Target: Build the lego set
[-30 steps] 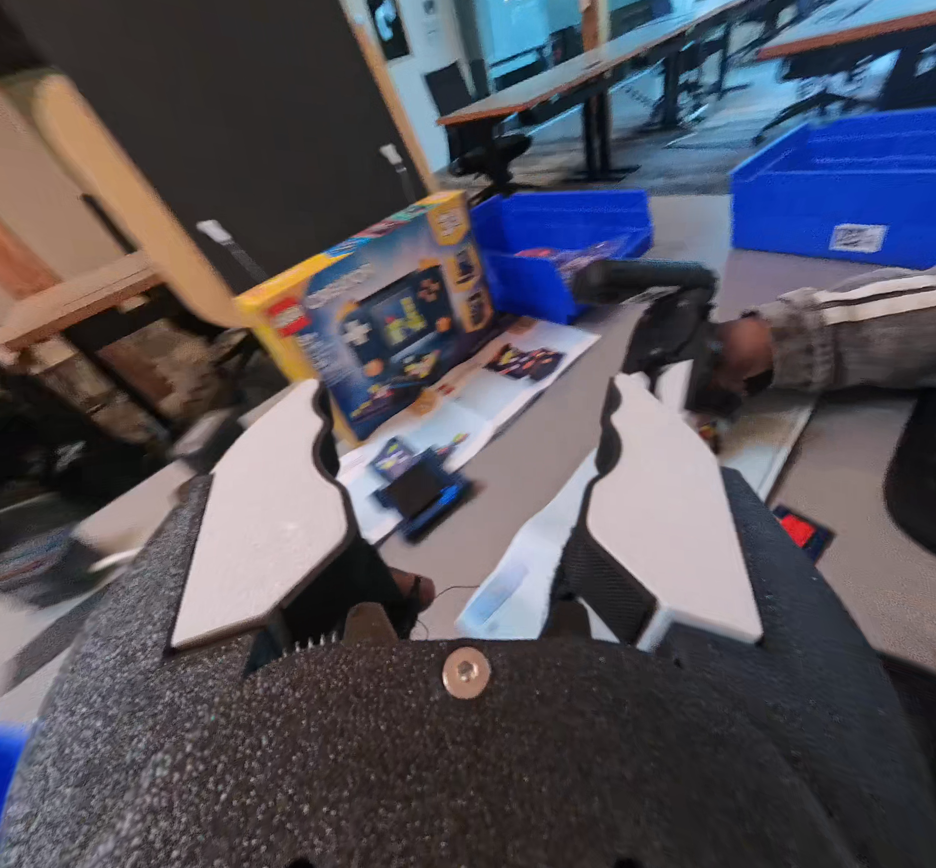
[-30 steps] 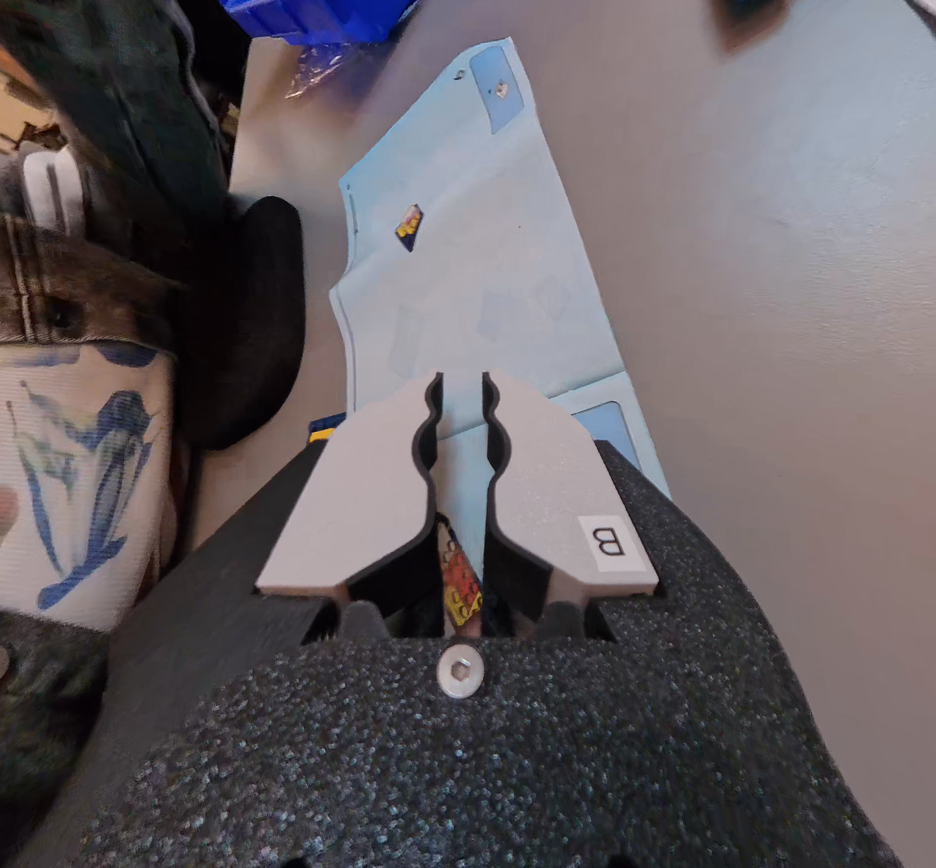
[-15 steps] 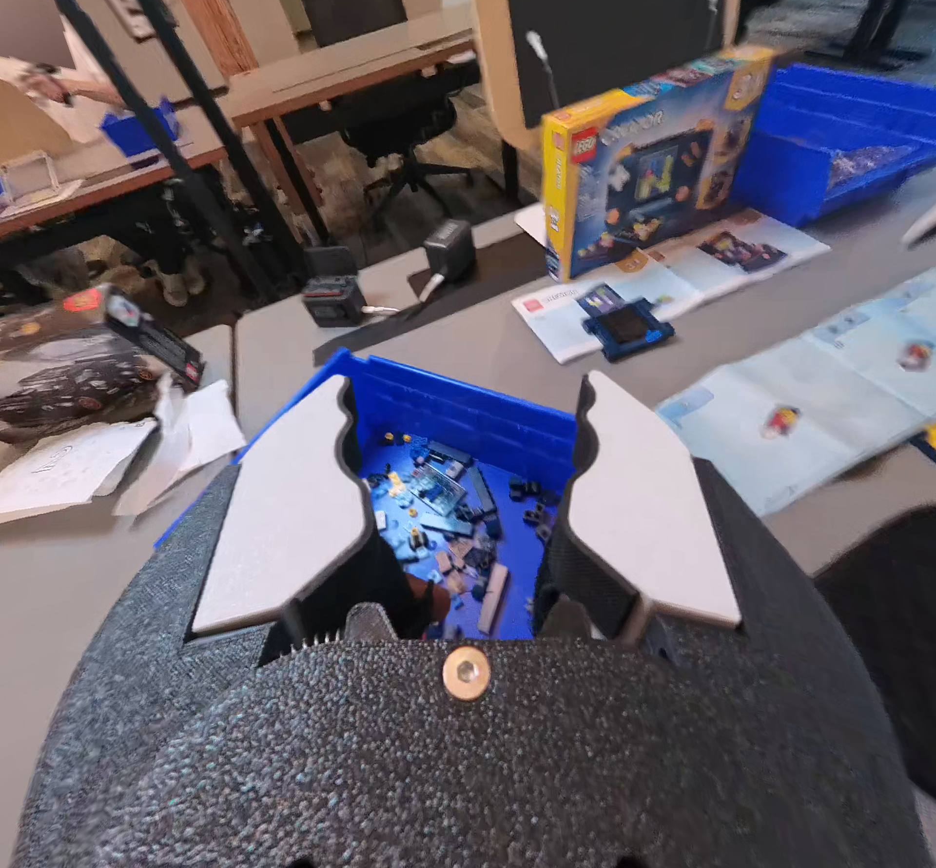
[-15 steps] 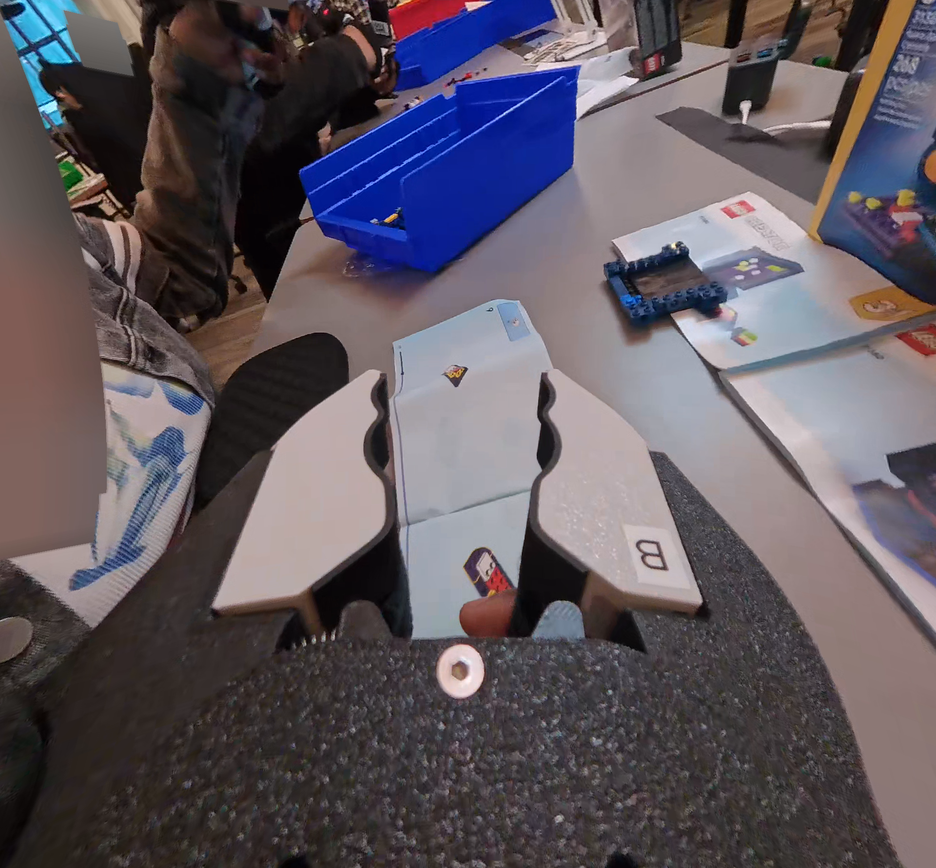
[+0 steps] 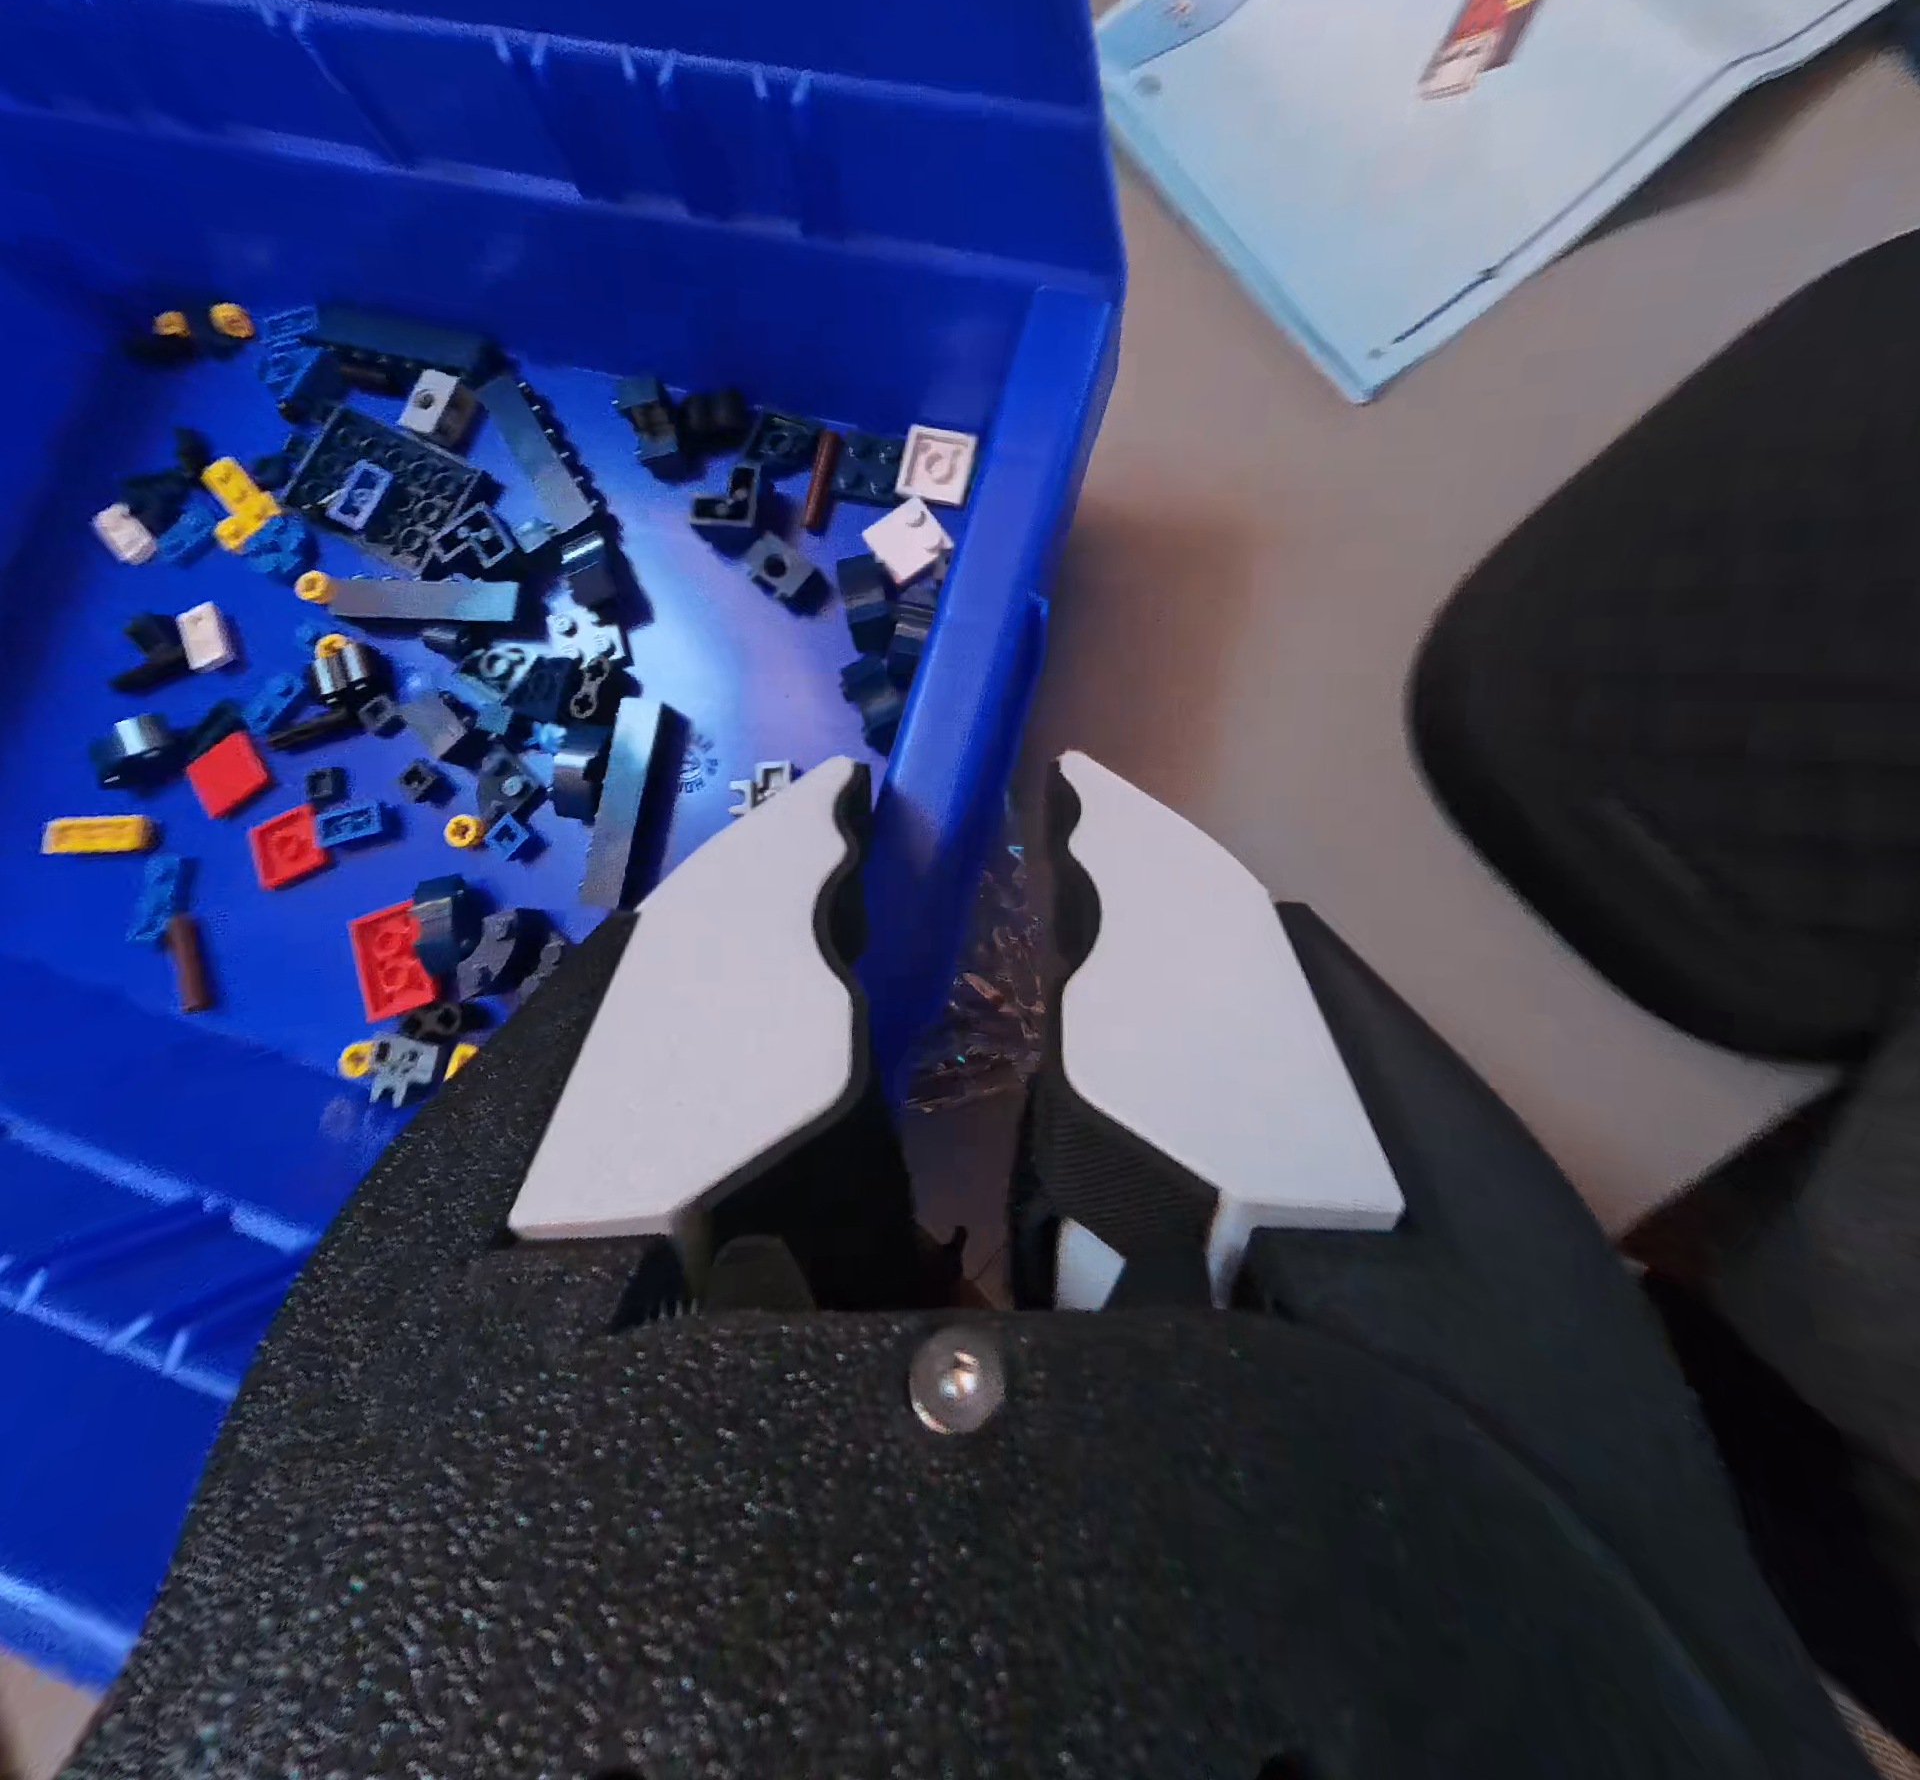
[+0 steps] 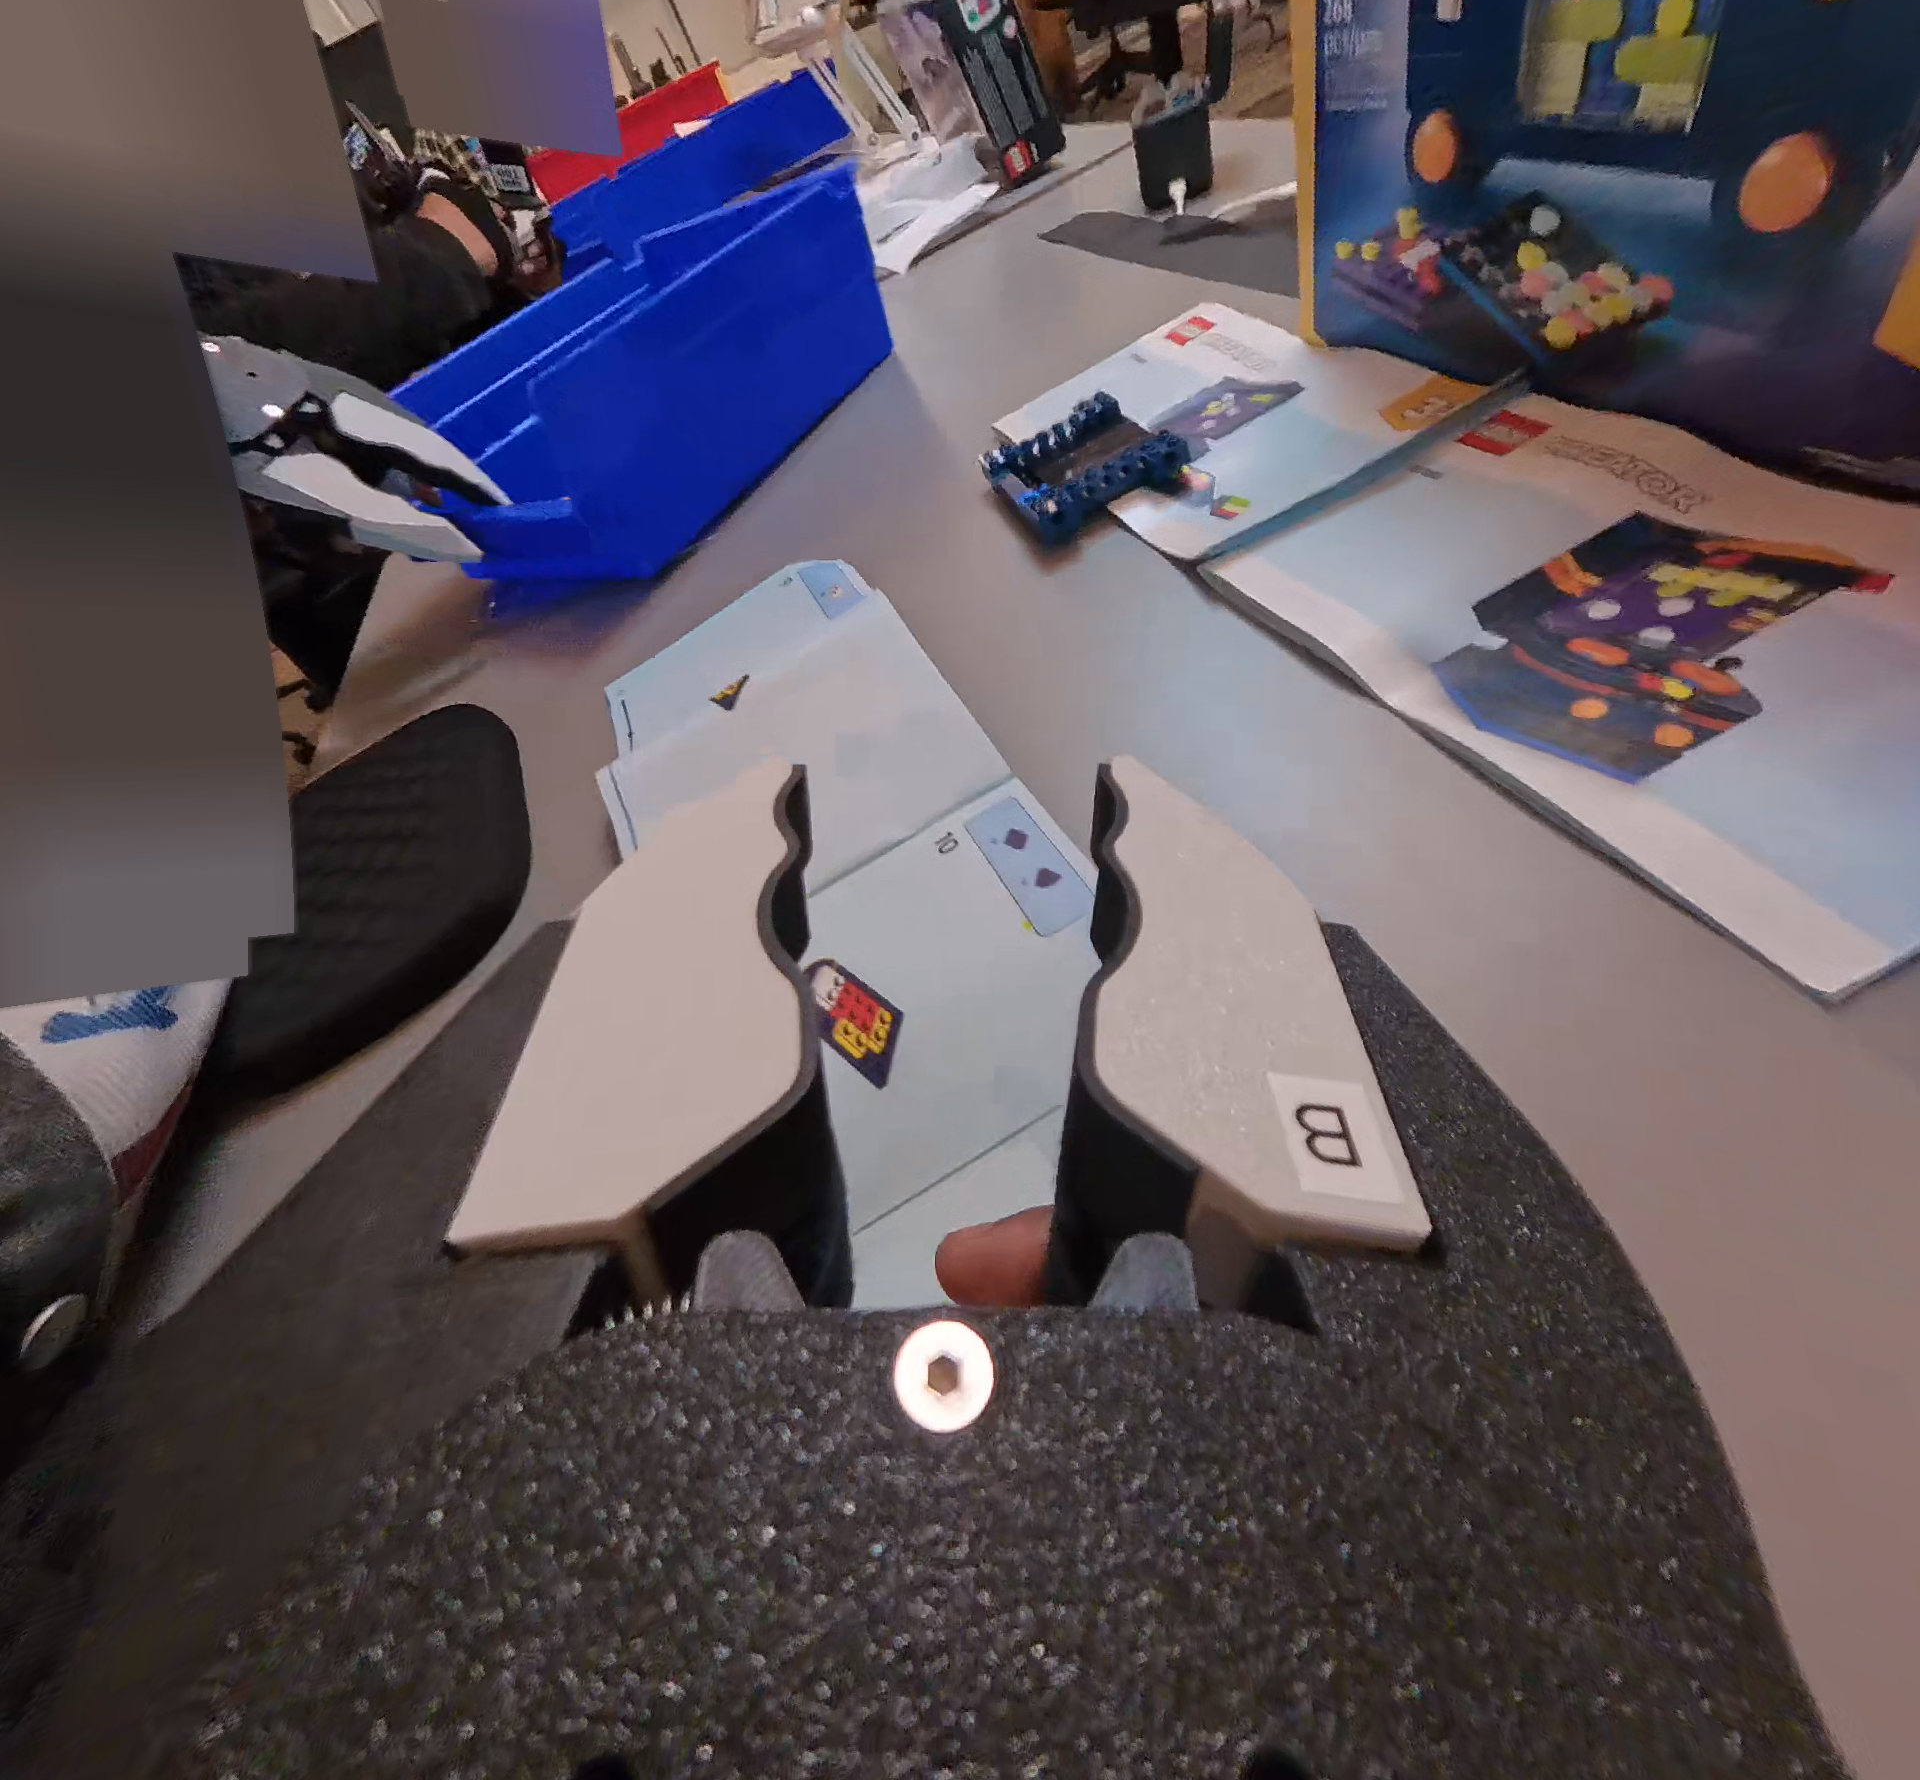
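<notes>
My left gripper [image 5: 956,774] straddles the right wall of a blue bin [image 5: 977,587]. Its left finger is inside the bin against the wall. Its right finger is outside, with a gap and some crinkled clear plastic [image 5: 992,982] between pad and wall, so nothing is clamped. Loose bricks [image 5: 416,587] lie on the bin floor. The right wrist view shows this gripper [image 6: 473,520] at the near corner of the bin [image 6: 675,400]. My right gripper [image 6: 951,780] is open and empty above an open light-blue booklet [image 6: 883,795].
A black chair armrest [image 5: 1683,639] sits at the table edge, also in the right wrist view [image 6: 395,847]. A blue brick frame [image 6: 1081,468] lies on a booklet, and a larger booklet [image 6: 1558,691] lies beside it. A toy box [image 6: 1610,120] stands behind them. More blue bins stand behind. My right fingertips sit around 40 cm from my left ones.
My left gripper swung down onto the bin and its jaws narrowed around the right wall. My right gripper opened from nearly shut and tilted up from the booklet.
</notes>
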